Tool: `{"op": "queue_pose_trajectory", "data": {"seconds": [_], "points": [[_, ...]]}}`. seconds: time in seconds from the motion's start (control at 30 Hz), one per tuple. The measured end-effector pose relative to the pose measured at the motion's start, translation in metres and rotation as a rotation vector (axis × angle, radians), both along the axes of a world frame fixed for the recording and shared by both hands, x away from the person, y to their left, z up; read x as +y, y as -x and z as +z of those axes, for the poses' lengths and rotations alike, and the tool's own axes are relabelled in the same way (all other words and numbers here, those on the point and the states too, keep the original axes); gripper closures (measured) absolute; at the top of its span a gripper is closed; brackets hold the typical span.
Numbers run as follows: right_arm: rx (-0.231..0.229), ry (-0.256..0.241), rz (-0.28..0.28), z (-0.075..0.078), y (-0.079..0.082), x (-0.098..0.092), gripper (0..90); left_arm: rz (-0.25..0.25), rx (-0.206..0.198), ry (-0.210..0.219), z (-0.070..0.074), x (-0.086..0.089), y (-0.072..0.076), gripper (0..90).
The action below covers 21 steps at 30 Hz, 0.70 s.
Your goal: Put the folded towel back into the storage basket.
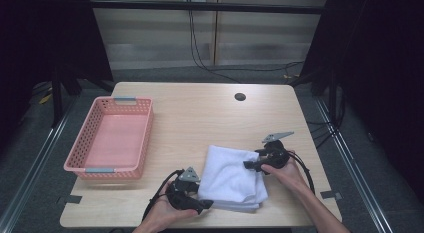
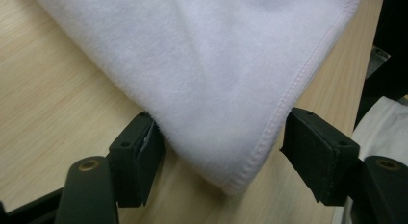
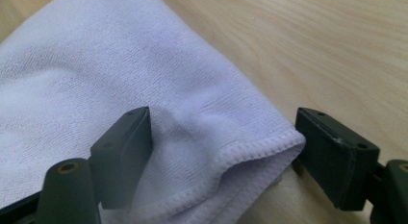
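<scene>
A pale wooden desk (image 1: 200, 118) stands on a grey floor, with dark curtains at both sides and cables trailing along the wall behind. A small round hole (image 1: 240, 97) sits near the far edge of the desk. On the left part of the desk lies a pink basket (image 1: 142, 138) with slotted walls, and nothing lies inside it.

A folded white towel (image 1: 230, 178) lies flat on the near right part of the desk, well apart from the basket. The person's hands come in from the near edge, one at each side of the towel.

The left claw (image 1: 206, 205) sits at the towel's near left corner. In the left gripper view its jaws stand wide apart, and the stitched corner of the towel (image 2: 226, 89) lies between them. The left jaw touches the folded edge; the right jaw stands just clear of the hem.

The right claw (image 1: 248, 164) sits at the towel's far right edge. In the right gripper view its jaws are also spread wide, with a hemmed corner of the towel (image 3: 144, 113) between them. The layers bulge open there. Neither claw has closed on the cloth.
</scene>
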State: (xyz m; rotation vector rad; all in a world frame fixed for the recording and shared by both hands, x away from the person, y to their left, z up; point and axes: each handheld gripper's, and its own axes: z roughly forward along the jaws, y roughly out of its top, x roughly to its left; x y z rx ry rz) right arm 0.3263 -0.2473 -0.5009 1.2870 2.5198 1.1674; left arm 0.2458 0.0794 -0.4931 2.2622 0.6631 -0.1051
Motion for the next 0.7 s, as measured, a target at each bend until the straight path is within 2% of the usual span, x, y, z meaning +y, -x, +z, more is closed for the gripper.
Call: {"op": "queue_pose_trajectory", "data": {"seconds": [0.1,0.2,0.27,0.33,0.4,0.43,0.47,0.63,0.7], "points": [[-0.011,0.005,0.012,-0.001,0.000,0.000,22.0,-0.003,-0.003,-0.008,0.000,-0.001,-0.001,32.4],[-0.011,0.010,0.013,0.000,0.001,0.001,22.3,0.008,0.002,-0.004,0.000,0.002,-0.005,42.5],[-0.021,0.030,0.014,0.000,0.002,0.003,22.8,-0.017,-0.005,-0.011,0.000,0.002,-0.007,50.0],[-0.026,0.044,0.041,0.001,0.005,0.006,33.0,-0.021,-0.016,-0.023,0.000,0.001,-0.007,55.7],[-0.020,0.031,0.037,0.001,0.007,0.006,37.9,-0.022,-0.024,-0.035,0.001,-0.001,-0.005,60.0],[-0.016,0.020,0.048,0.001,0.007,0.006,46.6,-0.020,-0.024,-0.036,0.001,-0.001,-0.005,62.5],[-0.006,0.005,0.056,0.001,0.008,0.006,49.9,-0.022,-0.019,-0.039,0.002,-0.001,-0.005,64.3],[0.004,-0.001,0.072,0.002,0.012,0.008,62.9,-0.022,-0.010,-0.023,0.002,0.003,-0.004,68.1],[-0.004,0.004,0.072,0.003,0.014,0.010,64.9,-0.017,-0.004,-0.026,0.002,0.004,-0.004,68.8]]}}
